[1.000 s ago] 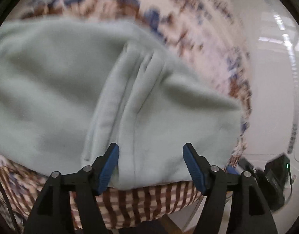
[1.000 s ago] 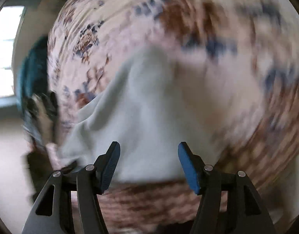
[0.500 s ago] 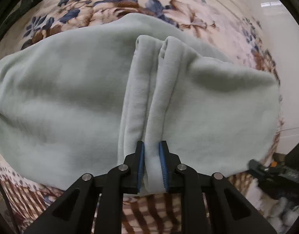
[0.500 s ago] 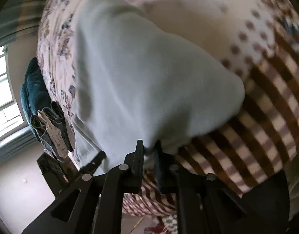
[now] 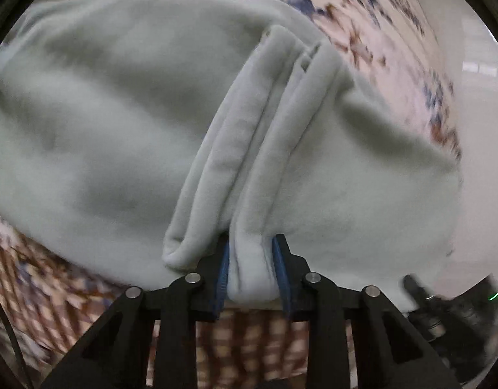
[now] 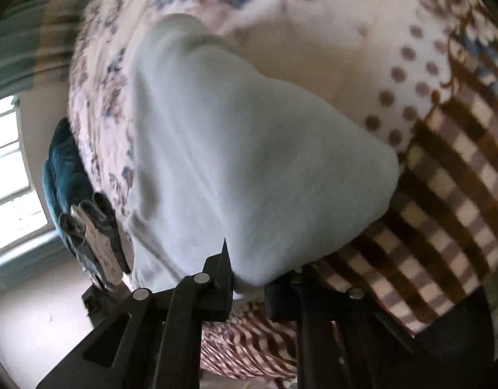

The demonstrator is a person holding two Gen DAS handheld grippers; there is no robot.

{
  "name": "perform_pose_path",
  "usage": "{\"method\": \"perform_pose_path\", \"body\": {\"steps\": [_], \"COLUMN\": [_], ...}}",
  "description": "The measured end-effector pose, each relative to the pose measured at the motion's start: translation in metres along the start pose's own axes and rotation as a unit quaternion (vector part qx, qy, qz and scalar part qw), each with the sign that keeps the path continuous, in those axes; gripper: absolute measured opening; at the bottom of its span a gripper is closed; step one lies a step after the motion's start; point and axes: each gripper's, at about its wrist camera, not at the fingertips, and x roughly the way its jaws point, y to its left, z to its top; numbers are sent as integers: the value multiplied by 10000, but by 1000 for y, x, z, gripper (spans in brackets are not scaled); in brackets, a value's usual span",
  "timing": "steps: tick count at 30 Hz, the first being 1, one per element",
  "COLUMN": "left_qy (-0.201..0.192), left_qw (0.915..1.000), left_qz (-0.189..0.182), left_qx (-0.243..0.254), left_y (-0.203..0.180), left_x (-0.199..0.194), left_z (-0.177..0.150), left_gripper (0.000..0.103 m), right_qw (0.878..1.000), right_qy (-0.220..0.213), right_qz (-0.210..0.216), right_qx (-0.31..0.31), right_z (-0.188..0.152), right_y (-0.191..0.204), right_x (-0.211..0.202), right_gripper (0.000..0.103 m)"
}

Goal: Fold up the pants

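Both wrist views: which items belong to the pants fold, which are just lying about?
In the job:
pants, pale green
left gripper, shut on a pants fold
right gripper, shut on the pants edge
bedspread, the work surface

Lying about:
teal cloth beside the bed
black device, green light on
window

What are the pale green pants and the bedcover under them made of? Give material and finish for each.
Pants: looks like fleece or brushed sweatshirt knit, matte and fuzzy, with thick, soft, rounded folds where the left claw pinches them. Bedcover: a printed woven or plush fabric, matte, with flowers, dots and brown checks; motion blur leaves its weave unclear.
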Motion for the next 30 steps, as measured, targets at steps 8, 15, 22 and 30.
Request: {"method": "perform_pose_path", "body": {"steps": [8, 15, 22, 30], "left_qy": [-456, -314, -603, -707], "left_qw": [9981, 9976, 9841, 9904], "left_qz": [54, -272, 272, 314], "left_qx": [410, 552, 1646, 1147], "left_y": [-14, -27, -64, -40], "left_x": [-60, -31, -14, -6], "left_z": [27, 100, 107, 112], "left_gripper": [67, 69, 18, 20], "right_qw": [9892, 9703, 9671, 9613], "right_qy": [704, 320, 5, 98], "right_qz": [-1050, -1527, -1650, -1907], "right_qx": [-739, -1846, -1939, -1984], "right_z": [18, 28, 85, 93], "right_y": [15, 68, 91, 78], "right_x": [-7, -46, -18, 13], "right_gripper": [69, 69, 69, 64]}}
